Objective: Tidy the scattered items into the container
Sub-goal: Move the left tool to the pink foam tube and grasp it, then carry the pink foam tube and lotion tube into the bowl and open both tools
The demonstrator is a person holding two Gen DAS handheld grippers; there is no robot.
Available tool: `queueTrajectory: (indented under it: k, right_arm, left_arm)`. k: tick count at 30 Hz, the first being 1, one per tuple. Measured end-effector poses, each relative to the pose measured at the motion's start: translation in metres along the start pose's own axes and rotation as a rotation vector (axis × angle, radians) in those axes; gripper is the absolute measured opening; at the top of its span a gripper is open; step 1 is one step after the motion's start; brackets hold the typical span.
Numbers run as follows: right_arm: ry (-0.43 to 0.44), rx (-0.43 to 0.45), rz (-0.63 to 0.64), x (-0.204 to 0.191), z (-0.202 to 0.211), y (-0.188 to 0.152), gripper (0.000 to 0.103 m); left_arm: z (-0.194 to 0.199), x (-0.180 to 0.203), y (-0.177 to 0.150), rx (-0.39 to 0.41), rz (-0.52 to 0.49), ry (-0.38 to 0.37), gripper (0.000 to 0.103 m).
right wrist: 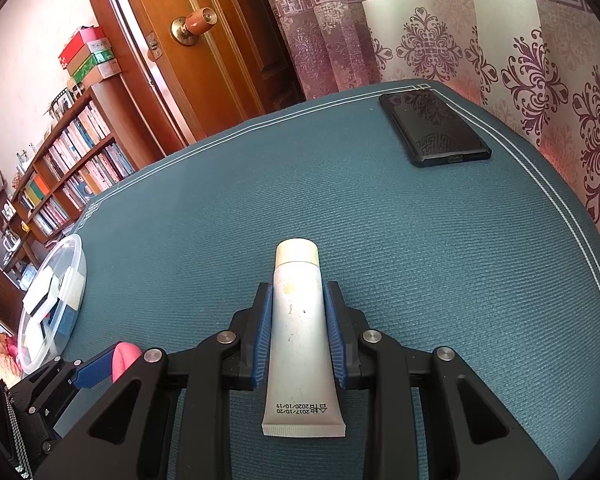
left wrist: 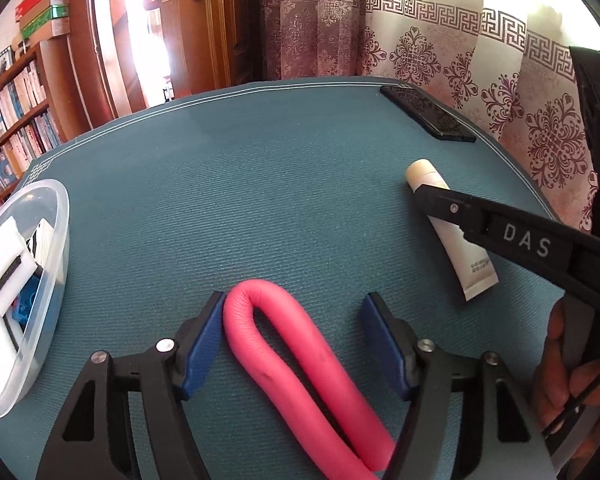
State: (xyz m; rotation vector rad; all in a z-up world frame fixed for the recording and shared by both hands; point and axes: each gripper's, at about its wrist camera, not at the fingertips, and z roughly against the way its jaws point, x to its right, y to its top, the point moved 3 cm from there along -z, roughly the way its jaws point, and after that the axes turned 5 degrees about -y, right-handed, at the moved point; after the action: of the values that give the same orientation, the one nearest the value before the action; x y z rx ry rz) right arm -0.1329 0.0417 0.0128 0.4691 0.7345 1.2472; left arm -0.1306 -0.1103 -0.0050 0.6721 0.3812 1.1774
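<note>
Container [left wrist: 40, 280] of clear plastic sits at the far left edge of the table [left wrist: 260, 184], already holding white blocks. Right of it, my left gripper [left wrist: 292, 320] stands released, straddling the folded pink foam tube [left wrist: 300, 352], whose long axis runs along my fingers; one pad touches its bend. Further right, my right gripper [right wrist: 296, 312] is clenched on the cream tube [right wrist: 298, 320], cap pointing away. A phone [right wrist: 434, 128] lies far right, clear of the path leftward.

Left hand-held gripper [left wrist: 294, 336] spread; right hand-held gripper [right wrist: 297, 322] clamped.
</note>
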Motion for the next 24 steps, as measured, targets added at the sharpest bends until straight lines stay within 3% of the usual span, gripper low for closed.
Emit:
queueTrajectory:
  k: [3,10,11,12,13,15,19,24]
  right_arm:
    - [-0.002,0.000,0.002,-0.001,0.000,0.000,0.029]
    - [-0.037,0.003,0.037,-0.006,0.000,-0.002,0.029]
    - [-0.039,0.003,0.039,-0.006,0.000,-0.002,0.029]
    - [-0.038,0.003,0.038,-0.006,0.000,-0.003,0.029]
    - [-0.035,0.002,0.036,-0.005,0.000,-0.003,0.029]
    - [-0.032,0.002,0.033,-0.004,0.000,-0.003,0.029]
    - [-0.036,0.002,0.034,-0.005,0.000,-0.003,0.029]
    - [-0.037,0.002,0.034,-0.006,0.000,-0.003,0.029]
  left_arm:
    - [0.004,-0.002,-0.003,0.007,0.006,-0.006,0.048]
    - [0.010,0.000,-0.011,0.013,0.002,0.013,0.050]
    - [0.010,0.000,-0.012,0.009,0.001,0.023,0.057]
    - [0.010,0.000,-0.012,0.001,0.005,0.035,0.074]
    - [0.010,-0.002,-0.014,-0.003,0.014,0.047,0.083]
    - [0.011,-0.005,-0.018,-0.005,0.026,0.048,0.088]
    - [0.017,-0.005,-0.026,-0.001,0.024,0.038,0.087]
    - [0.023,0.006,-0.032,0.003,-0.019,0.026,0.062]
